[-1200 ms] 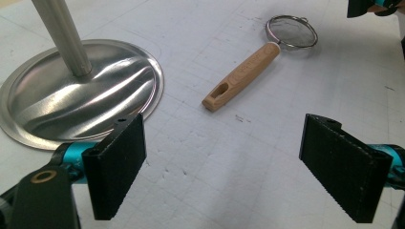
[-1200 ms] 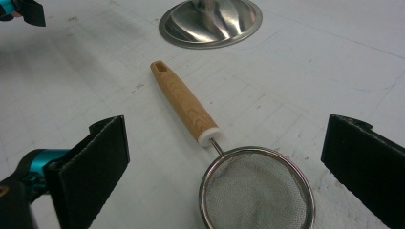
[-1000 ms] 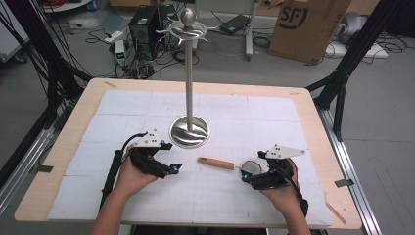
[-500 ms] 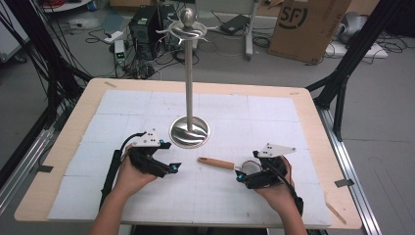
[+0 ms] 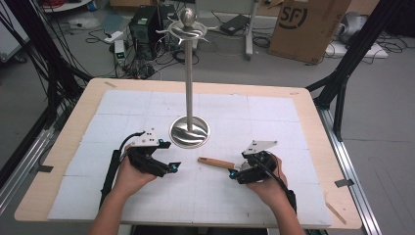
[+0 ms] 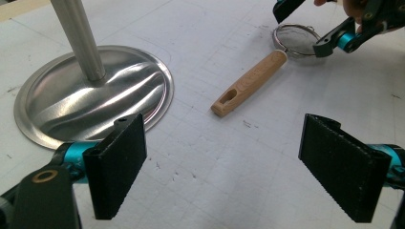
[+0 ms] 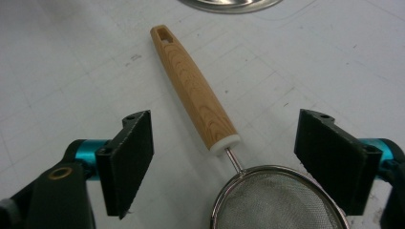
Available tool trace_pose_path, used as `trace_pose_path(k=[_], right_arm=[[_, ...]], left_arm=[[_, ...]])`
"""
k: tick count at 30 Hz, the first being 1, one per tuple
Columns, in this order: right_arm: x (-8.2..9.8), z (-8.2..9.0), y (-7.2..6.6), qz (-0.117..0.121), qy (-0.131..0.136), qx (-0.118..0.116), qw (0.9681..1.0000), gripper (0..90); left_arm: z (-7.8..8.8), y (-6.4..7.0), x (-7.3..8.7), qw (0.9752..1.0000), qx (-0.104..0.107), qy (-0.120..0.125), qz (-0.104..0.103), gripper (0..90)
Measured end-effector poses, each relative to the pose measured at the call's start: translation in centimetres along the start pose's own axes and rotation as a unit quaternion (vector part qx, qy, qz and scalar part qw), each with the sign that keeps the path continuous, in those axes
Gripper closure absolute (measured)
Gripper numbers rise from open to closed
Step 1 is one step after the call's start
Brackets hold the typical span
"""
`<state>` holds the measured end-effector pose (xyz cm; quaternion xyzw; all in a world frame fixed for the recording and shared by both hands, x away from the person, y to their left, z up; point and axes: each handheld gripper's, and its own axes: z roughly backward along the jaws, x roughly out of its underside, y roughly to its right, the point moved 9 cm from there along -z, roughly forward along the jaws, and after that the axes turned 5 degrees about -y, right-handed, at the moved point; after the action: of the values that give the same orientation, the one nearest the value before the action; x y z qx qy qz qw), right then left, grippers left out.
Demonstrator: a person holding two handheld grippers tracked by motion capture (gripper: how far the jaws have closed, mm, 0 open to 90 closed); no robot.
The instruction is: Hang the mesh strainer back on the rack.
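A small mesh strainer with a wooden handle (image 5: 216,162) is seen lying flat on the white gridded mat (image 5: 274,112) that covers the wooden table (image 5: 313,100), just near and right of the round steel base of a tall metal stand (image 5: 189,131). Its handle points left, its hanging slot at the far-left tip; the wire bowl (image 7: 274,200) lies at the right end.

The right gripper (image 5: 235,173) is held low over the strainer's bowl end. In the right gripper view the rim of the mesh bowl is seen between the two black jaws, with a gap left on either side; nothing is pressed by the pads. The jaws have just been closing, though they are parted fairly wide and the strainer is not gripped.

The left gripper (image 5: 172,166) is held above bare mat, left of the handle and near the stand's base. Its jaws are spread wide with nothing between them
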<state>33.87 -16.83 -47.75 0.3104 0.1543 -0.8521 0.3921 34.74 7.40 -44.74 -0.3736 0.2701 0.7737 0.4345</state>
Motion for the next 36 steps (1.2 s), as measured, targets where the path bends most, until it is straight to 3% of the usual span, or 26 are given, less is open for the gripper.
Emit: trace_pose_path(k=[7, 10, 17, 36], right_arm=[[0.0, -1.0, 0.0, 0.013, -0.026, 0.005, 0.9996, 31.7], [0.0, -1.4, -0.4, 0.019, -0.034, -0.015, 0.9991, 40.8], [-0.4, -1.7, -0.3, 0.020, -0.041, -0.013, 0.9989, 43.3], [0.2, -3.1, -0.4, 0.031, -0.091, -0.008, 0.9953, 57.6]], left_arm=[[0.1, 0.0, -0.1, 1.0000, 0.003, 0.003, 0.000, 17.1], [0.2, 0.0, -0.1, 1.0000, 0.003, 0.004, 0.000, 17.1], [0.3, -0.1, -0.2, 1.0000, 0.004, 0.006, 0.000, 17.1], [0.2, -0.1, -0.1, 1.0000, 0.001, 0.003, 0.002, 17.2]])
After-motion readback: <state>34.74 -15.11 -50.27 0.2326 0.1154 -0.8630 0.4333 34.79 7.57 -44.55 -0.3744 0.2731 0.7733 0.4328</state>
